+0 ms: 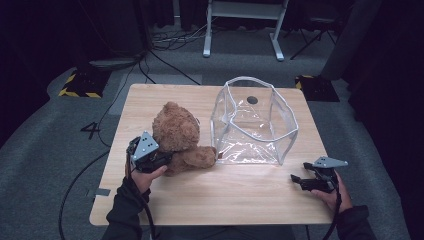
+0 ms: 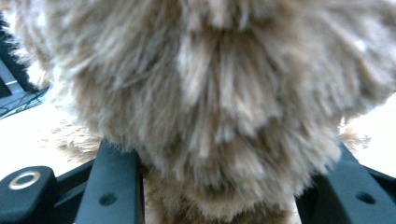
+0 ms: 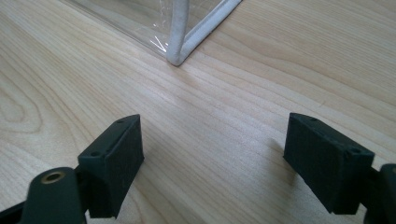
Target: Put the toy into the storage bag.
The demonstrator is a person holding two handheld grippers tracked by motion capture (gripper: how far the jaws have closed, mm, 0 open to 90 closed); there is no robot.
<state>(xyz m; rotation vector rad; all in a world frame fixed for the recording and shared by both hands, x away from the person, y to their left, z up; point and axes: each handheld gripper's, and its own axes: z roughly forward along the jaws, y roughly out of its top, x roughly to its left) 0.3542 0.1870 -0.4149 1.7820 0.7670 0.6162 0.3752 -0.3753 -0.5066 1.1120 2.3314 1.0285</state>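
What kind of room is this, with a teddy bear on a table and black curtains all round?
Probably a lab or recording studio, not a home. A bare wooden table stands on grey carpet, cables trail over the floor, and yellow-black hazard tape marks a corner. The teddy bear looks like a test prop.

Teddy bear point(image 1: 181, 137): brown plush, long shaggy fibres, matt.
Bag point(image 1: 252, 122): clear glossy plastic, creased, edged in white piping.
Surface point(image 1: 225, 192): pale wood, visible grain, smooth, faint sheen.
Left tool point(image 2: 215, 186): matt black plastic, grey metal plate on top.
Right tool point(image 3: 212, 163): matt black plastic, 2 blocky pads.
Floor point(image 1: 60, 145): grey carpet, rough.
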